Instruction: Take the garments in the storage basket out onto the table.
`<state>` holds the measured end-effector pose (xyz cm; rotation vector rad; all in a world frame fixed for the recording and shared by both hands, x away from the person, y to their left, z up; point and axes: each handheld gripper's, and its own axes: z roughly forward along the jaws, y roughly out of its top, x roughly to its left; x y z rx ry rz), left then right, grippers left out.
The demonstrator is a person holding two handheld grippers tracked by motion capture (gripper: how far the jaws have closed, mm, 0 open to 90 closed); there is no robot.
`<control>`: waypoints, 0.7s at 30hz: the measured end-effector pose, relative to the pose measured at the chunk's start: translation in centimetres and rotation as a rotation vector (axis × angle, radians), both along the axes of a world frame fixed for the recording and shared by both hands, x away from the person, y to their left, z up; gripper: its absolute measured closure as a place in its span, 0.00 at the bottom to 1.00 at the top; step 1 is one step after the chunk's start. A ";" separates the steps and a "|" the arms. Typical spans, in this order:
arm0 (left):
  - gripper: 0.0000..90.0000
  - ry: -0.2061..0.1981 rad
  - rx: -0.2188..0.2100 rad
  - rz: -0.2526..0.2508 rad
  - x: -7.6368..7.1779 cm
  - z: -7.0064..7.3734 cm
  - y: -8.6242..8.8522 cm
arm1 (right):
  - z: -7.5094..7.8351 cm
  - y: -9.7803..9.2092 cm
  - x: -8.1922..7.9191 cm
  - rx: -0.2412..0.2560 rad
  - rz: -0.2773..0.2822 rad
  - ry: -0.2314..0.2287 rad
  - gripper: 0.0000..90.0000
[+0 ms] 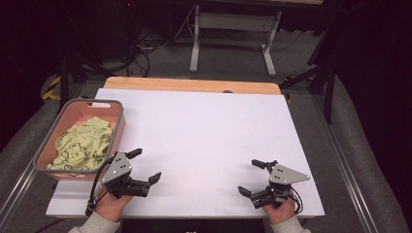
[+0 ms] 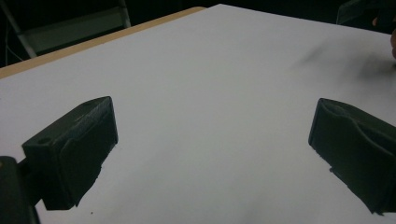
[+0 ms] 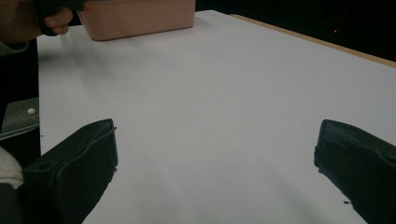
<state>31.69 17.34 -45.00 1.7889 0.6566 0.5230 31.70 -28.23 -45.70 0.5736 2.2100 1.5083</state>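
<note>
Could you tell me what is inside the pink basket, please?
A crumpled yellow-green cloth with printed figures lies in the basket; whatever is beneath it is covered.

Bright, evenly lit white table (image 1: 204,141), dark surroundings; far edges perhaps slightly blurred.

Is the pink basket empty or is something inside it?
Not empty. The pink basket holds a crumpled yellow-green cloth with printed drawings, lying loosely, not folded.
</note>
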 end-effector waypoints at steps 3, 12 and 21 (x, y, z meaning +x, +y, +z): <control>0.02 0.026 -0.002 0.000 -0.1 0.7 0.3 | 0.0 0.0 0.0 -0.001 0.001 0.002 0.00; 0.02 0.052 0.037 -0.028 -0.7 3.1 0.6 | -0.1 0.1 0.0 -0.002 0.004 0.009 0.00; 0.01 0.060 0.130 -0.032 -0.6 4.2 1.2 | -0.2 0.1 0.1 0.001 0.007 0.017 0.00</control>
